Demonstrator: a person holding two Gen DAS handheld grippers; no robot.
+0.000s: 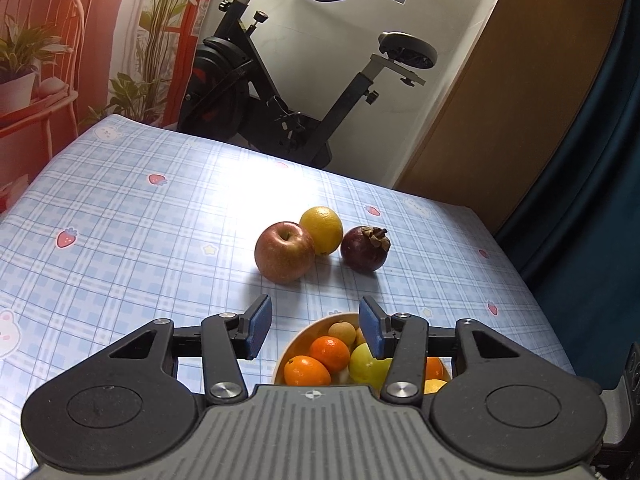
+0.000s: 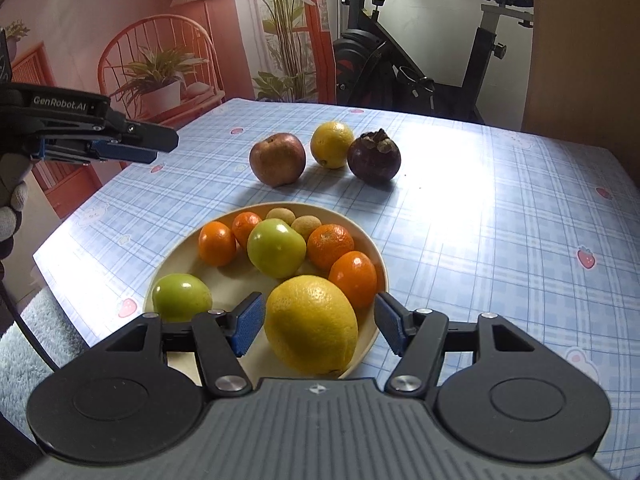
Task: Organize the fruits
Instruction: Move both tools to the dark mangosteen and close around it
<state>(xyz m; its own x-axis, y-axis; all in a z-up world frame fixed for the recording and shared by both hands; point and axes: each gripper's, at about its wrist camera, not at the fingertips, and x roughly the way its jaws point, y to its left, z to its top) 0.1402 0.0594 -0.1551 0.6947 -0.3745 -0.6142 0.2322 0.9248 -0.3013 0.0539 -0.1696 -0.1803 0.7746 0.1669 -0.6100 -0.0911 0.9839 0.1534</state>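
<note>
Fruits: most lie in my plate, three remain on the table.

In the plate, largest first: one lemon at the near rim, sitting between my right gripper jaws, which stand part open with a gap on each side of it, so I hold nothing there; two green apples; four mandarins; two small tan longans.

Outside, just beyond the far rim, in a row: red apple, second lemon touching it, mangosteen just beside. I judge these three to be what is left.

My left gripper hovers above the plate's far side, jaws part open and empty.

Surface: blue plaid tablecloth printed with strawberries and rabbits, bright glare across the middle.

Room: painted backdrop of chair and plants, exercise bike, wooden door, dark curtain.
</note>
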